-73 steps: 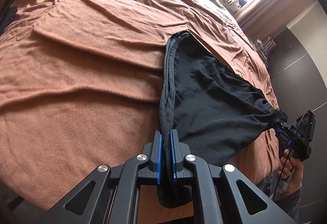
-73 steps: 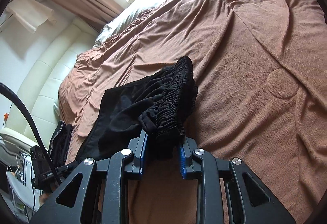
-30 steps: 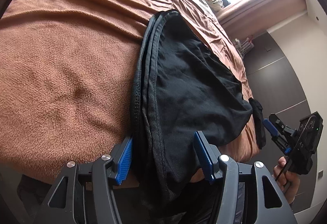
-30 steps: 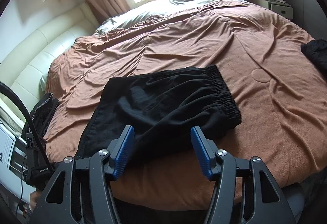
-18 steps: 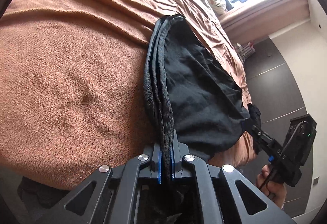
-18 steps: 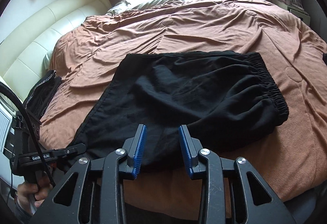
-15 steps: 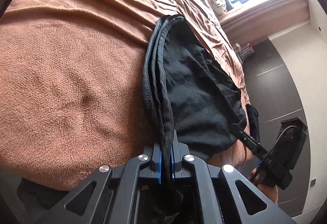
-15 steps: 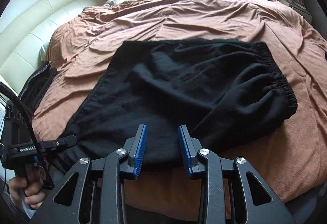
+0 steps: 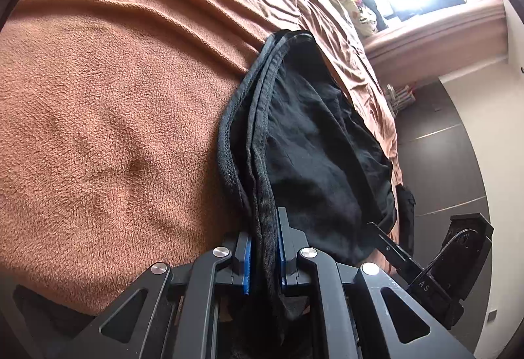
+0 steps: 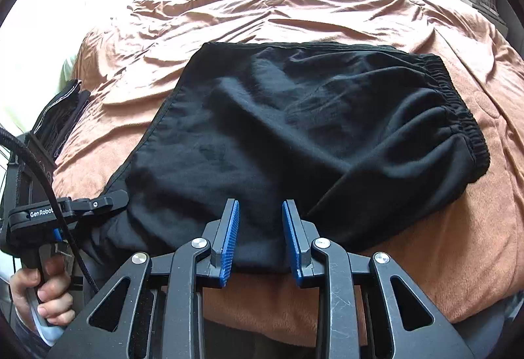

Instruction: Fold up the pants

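Lying on bed: black pants [image 10: 294, 129], folded flat on the brown bed cover [image 10: 458, 244], near its front edge.
Left hand-held gripper [image 9: 263, 257]: blue pads pinching the pants' hemmed edge after closing, then easing slightly.
Right hand-held gripper [image 10: 260, 234]: jaws partly spread at the pants' near edge; grip on cloth cannot be told.
Hand [image 10: 42, 293]: grasping the left handle.

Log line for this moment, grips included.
pants: flat on bed | left gripper: shut on hem, just closed | right gripper: fingers astride near edge, closed partway, not gripping
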{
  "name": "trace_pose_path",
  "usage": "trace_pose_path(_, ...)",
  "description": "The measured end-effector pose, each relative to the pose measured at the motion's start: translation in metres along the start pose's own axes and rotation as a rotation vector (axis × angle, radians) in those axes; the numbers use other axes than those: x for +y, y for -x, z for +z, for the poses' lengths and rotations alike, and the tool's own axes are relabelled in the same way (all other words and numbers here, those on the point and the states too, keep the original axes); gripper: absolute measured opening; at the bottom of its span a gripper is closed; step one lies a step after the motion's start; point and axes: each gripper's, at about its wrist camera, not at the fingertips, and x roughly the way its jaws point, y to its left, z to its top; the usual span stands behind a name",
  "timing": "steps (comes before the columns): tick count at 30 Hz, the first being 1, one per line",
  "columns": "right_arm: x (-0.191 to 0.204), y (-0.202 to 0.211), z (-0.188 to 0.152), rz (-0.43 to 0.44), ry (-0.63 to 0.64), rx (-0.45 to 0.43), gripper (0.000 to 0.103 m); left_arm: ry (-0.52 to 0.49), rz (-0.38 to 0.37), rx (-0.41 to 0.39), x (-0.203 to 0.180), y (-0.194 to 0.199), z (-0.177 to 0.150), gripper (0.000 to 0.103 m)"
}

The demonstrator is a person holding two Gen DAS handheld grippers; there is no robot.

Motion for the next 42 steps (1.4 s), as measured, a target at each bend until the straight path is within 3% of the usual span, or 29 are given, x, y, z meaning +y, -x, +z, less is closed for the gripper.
trace_pose_path(17,-0.002,-0.049,0.048,-0.029,-0.008,0.050,0.025,-0.024,0.276,-0.115,-0.026,-0.003,-0.005,0.011)
trace_pose_path(25,-0.008,-0.077,0.070,-0.023,-0.004,0.087,0.025,-0.070,0.481,-0.162,-0.049,-0.018,-0.009,0.010)
trace_pose_path(31,-0.016,-0.100,0.095,-0.021,-0.029,0.108,0.025,-0.075,0.510,-0.157,-0.053,-0.028,-0.002,0.010)
trace_pose_path(42,-0.020,-0.140,0.136,-0.043,-0.040,0.127,0.022,-0.064,0.463,-0.134,-0.047,-0.028,0.001,0.010)
